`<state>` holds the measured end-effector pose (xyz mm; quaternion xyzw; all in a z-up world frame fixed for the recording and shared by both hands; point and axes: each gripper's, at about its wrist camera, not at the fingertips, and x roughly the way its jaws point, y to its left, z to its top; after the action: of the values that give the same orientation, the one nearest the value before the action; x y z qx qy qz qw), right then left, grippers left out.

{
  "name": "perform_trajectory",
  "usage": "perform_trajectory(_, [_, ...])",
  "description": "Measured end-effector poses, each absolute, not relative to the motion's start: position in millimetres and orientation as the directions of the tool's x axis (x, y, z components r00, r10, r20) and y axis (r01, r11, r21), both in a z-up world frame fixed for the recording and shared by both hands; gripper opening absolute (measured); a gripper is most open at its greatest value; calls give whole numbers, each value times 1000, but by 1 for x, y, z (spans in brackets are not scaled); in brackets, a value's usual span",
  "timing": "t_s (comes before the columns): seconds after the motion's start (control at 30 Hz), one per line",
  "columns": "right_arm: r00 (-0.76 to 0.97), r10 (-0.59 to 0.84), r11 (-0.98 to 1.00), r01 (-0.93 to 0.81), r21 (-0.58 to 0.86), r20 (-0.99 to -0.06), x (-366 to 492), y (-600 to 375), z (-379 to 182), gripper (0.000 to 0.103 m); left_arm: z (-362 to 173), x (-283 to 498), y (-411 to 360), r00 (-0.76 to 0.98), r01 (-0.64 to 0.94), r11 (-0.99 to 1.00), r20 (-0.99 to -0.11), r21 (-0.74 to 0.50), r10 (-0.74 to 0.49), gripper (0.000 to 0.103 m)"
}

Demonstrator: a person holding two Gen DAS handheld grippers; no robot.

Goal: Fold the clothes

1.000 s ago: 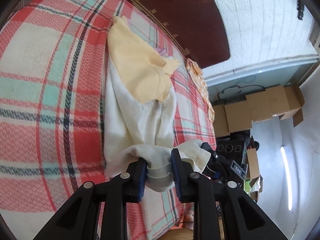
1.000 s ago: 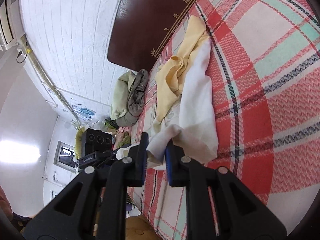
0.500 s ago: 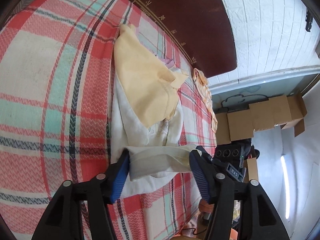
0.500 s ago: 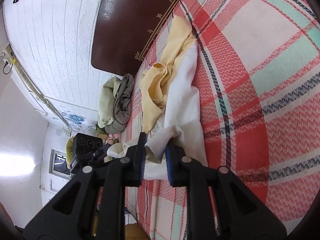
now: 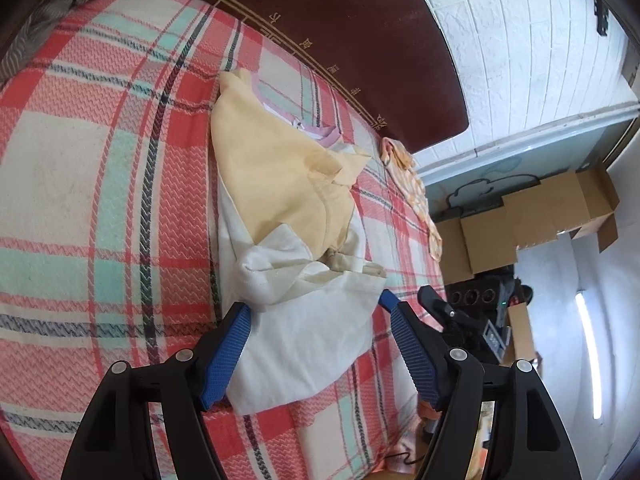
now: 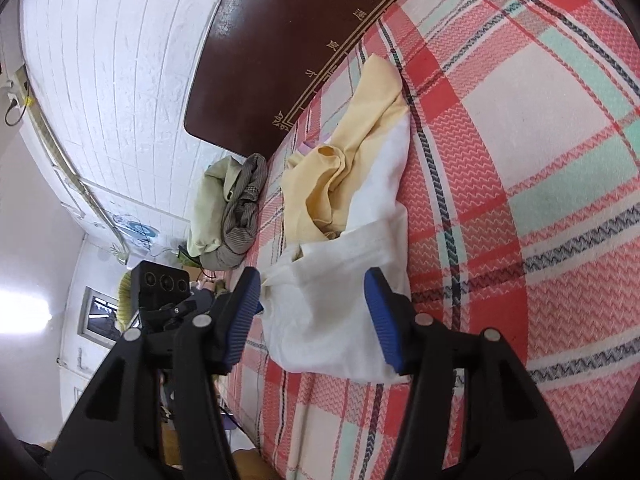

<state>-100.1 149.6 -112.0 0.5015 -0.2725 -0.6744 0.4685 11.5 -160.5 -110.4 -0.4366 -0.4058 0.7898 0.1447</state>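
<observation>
A white and pale-yellow garment (image 5: 296, 240) lies in a long strip on the plaid bedcover (image 5: 80, 184), its near white end folded back over itself. My left gripper (image 5: 316, 316) hangs open just above that folded end, with nothing between its blue pads. In the right wrist view the same garment (image 6: 352, 248) shows its white fold nearest and its yellow part farther toward the headboard. My right gripper (image 6: 312, 296) is open too, its fingers spread to either side of the white fold and gripping nothing.
A dark brown headboard (image 5: 360, 28) borders the bed's far side. An orange patterned cloth (image 5: 412, 184) lies along the bed's edge. A heap of grey and pale green clothes (image 6: 232, 212) sits near the headboard's corner. Cardboard boxes (image 5: 536, 216) stand on the floor beyond.
Both grippers were shut on the garment's white end a second ago. The left opened first, then the right, and the white end now lies folded on the garment.
</observation>
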Motion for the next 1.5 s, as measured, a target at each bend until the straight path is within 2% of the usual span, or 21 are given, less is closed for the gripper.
perform_trajectory(0.2, [-78, -869, -446, 552, 704, -489, -82, 131, -86, 57, -84, 16, -143, -599, 30, -796, -649, -604, 470, 74])
perform_trajectory(0.37, [-111, -791, -517, 648, 560, -601, -77, 107, -89, 57, -90, 6, -126, -582, -17, -871, -704, -491, 408, 75])
perform_trajectory(0.57, [-140, -710, -588, 656, 472, -690, -84, 92, -109, 57, -114, -8, -132, -544, 30, -880, -747, -473, 383, 75])
perform_trajectory(0.77, [-133, -696, -596, 655, 465, -705, -89, 92, -113, 57, -116, -4, -134, -545, 44, -888, -756, -458, 363, 76])
perform_trajectory(0.8, [-134, -694, -597, 657, 461, -707, -88, 94, -111, 57, -116, -2, -133, -552, 55, -894, -759, -445, 344, 80])
perform_trajectory(0.93, [-147, -696, -567, 713, 413, -702, -73, 103, -97, 59, -104, 21, -127, -603, 19, -925, -743, -378, 291, 81])
perform_trajectory(1.03, [-174, -657, -512, 817, 264, -733, -45, 105, -86, 68, -91, 45, -119, -640, -46, -949, -720, -313, 269, 81])
perform_trajectory(1.2, [-254, -555, -380, 925, -30, -792, 0, 91, -92, 68, -82, 67, -102, -652, -131, -962, -710, -241, 267, 82])
perform_trajectory(1.43, [-351, -508, -301, 928, -220, -786, 7, 77, -115, 68, -90, 70, -82, -622, -172, -959, -730, -225, 282, 82])
perform_trajectory(1.5, [-372, -504, -300, 922, -246, -780, 5, 75, -117, 54, -92, 70, -76, -616, -187, -961, -738, -202, 275, 82])
